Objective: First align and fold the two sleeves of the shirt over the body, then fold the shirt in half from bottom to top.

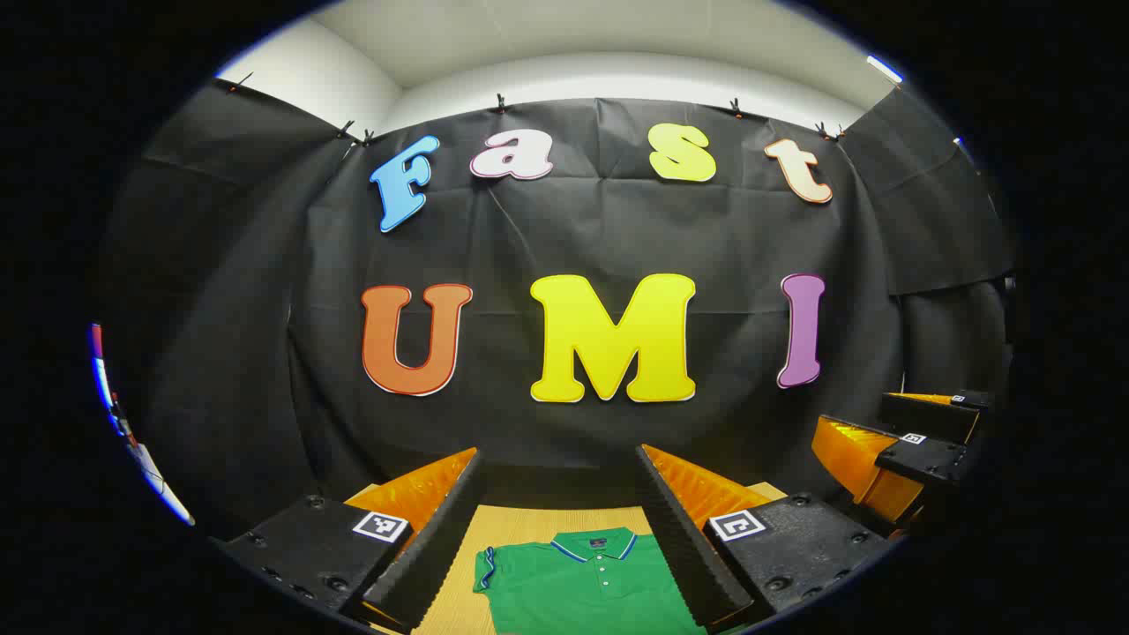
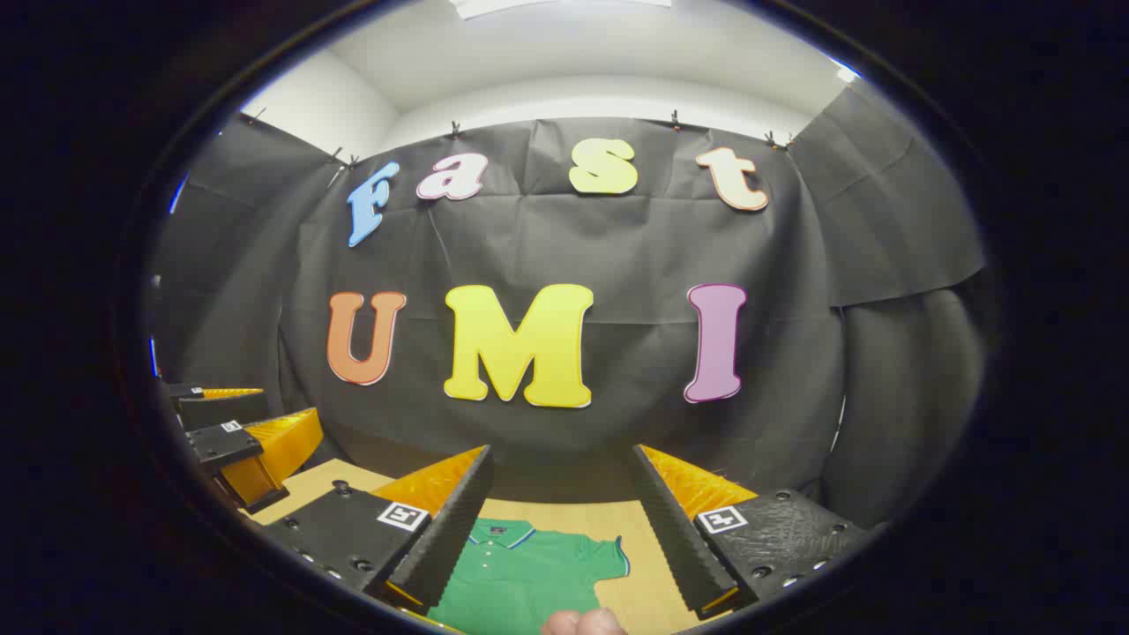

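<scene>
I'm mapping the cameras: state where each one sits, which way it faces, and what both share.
Left gripper view: rides the left gripper, facing the booth wall over the shirt; its open fingers frame the collar, and the right gripper shows at right.
Right gripper view: rides the right gripper, also facing the wall; open fingers, left gripper at left, fingertips at bottom.
Shared: shirt, table, wall.

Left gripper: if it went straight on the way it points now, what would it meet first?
Probably the booth wall. The open left gripper is held level above the table; the shirt lies below its line. Depth is unclear.
</scene>
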A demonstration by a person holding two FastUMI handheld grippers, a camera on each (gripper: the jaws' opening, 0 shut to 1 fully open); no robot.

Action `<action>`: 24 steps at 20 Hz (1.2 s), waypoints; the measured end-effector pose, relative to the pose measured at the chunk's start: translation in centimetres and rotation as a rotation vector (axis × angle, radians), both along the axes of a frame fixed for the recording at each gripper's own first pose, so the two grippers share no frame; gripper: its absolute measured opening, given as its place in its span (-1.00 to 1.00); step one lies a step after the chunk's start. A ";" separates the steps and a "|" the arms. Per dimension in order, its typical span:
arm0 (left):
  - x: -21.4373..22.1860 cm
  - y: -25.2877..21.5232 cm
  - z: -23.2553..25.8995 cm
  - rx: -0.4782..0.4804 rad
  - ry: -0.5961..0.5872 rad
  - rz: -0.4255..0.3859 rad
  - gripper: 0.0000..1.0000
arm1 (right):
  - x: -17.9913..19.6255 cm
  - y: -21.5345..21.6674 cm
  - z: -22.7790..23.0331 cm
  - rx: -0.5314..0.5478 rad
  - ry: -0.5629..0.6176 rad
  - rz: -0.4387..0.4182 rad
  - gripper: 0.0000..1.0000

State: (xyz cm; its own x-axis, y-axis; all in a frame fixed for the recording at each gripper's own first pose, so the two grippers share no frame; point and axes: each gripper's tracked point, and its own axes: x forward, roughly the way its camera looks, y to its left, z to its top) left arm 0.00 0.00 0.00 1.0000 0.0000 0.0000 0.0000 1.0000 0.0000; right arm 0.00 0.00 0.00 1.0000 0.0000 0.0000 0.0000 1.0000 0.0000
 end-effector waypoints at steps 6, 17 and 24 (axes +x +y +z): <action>0.7 -0.3 -0.3 0.004 0.011 0.012 1.00 | 0.7 -0.7 0.0 -0.006 0.001 0.007 0.90; 1.1 -0.3 -0.2 0.009 0.011 0.025 1.00 | 1.2 -0.9 0.2 0.003 0.002 0.019 0.86; 1.7 -0.7 -0.6 0.009 0.022 0.020 1.00 | 2.2 -1.6 -1.3 0.003 0.042 0.022 0.90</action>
State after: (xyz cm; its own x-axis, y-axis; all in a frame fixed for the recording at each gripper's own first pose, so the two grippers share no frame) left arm 1.65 -0.73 -0.57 0.9996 0.0199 -0.0217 -0.0197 0.9998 0.0097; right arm 2.19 -1.58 -1.30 0.9989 0.0224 -0.0415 -0.0223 0.9997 0.0034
